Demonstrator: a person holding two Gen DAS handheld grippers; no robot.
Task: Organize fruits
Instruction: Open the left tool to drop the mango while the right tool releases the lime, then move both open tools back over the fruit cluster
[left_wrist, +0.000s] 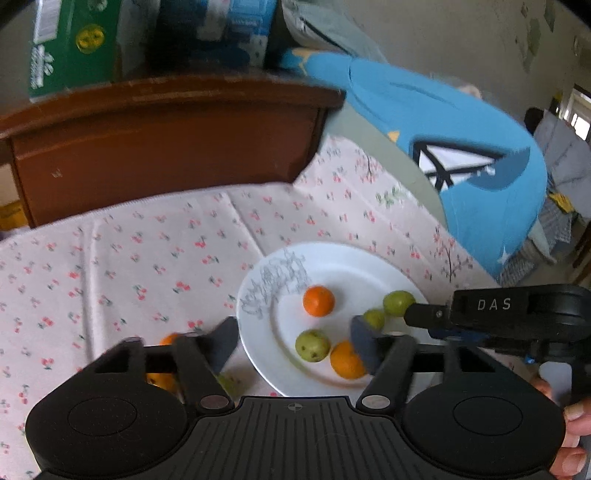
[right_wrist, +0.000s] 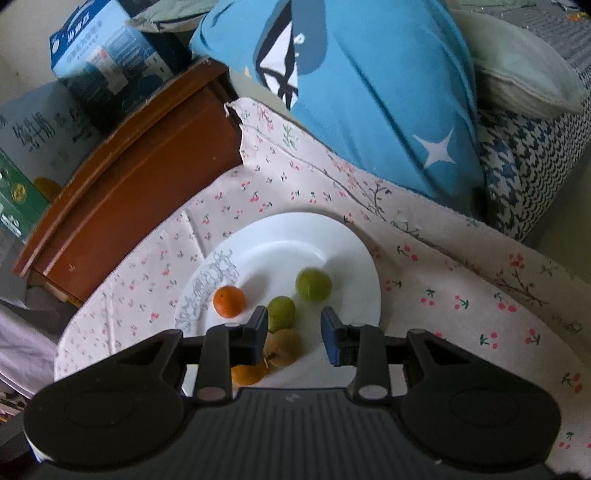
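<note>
The black left gripper (left_wrist: 293, 341) is nearest in its own view, with its fingers spread wide and nothing between them. Its left finger (left_wrist: 221, 343) hangs over the cloth just outside the plate's edge, and its right finger (left_wrist: 364, 345) is over the plate.

The round white plate (left_wrist: 354, 262) with a grey drawing on its rim lies on the pink cloth with little red cherries (left_wrist: 129, 258). There is lots of bare cloth at 9 and 10 o'clock from the plate.

On the plate are a small orange fruit (left_wrist: 318, 301), a bigger orange fruit (left_wrist: 345, 360), a spotted green fruit (left_wrist: 312, 345) and two more round green fruits (left_wrist: 398, 302) (left_wrist: 373, 318). Another orange fruit (left_wrist: 168, 339) lies off the plate at 8 o'clock, partly hidden behind the left gripper.

The black right gripper (right_wrist: 294, 325) is over the plate's near part. Its fingers stand a little apart and hold nothing. A green fruit (right_wrist: 281, 313) sits just beside its left finger (right_wrist: 258, 334); whether they touch I cannot tell.

The brown wooden cabinet (left_wrist: 166, 147) closes the cloth at 11 o'clock. The big blue pillow (left_wrist: 443, 129) closes it at 1 o'clock.
</note>
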